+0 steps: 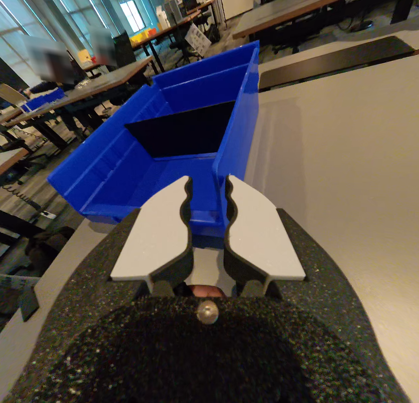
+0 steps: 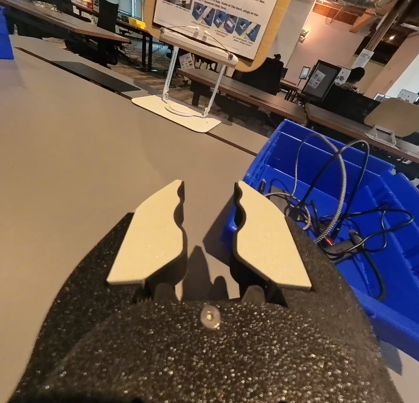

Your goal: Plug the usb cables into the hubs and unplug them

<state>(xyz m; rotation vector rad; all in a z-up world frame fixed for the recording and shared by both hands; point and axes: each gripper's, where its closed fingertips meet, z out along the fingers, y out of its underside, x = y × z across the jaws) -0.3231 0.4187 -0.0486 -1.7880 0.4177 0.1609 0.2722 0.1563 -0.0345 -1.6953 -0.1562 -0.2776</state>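
In the left wrist view an empty blue bin [image 1: 127, 179] with a black divider [image 1: 186, 133] stands at the table's left edge. My left gripper [image 1: 208, 183] is open and empty, its fingers over the bin's near right corner. In the right wrist view a second blue bin [image 2: 374, 210] at the right holds tangled black and braided USB cables [image 2: 340, 188] and a dark hub [image 2: 340, 248]. My right gripper [image 2: 208, 188] is open and empty, just left of that bin's near corner, above the grey table [image 2: 90, 165].
A white stand [image 2: 179, 110] holding an instruction board [image 2: 215, 13] sits at the table's far edge. A black strip [image 1: 340, 63] runs along the far edge. Other desks, chairs and seated people are beyond the table. The left gripper's tips are roughly 65 cm from the right gripper's.
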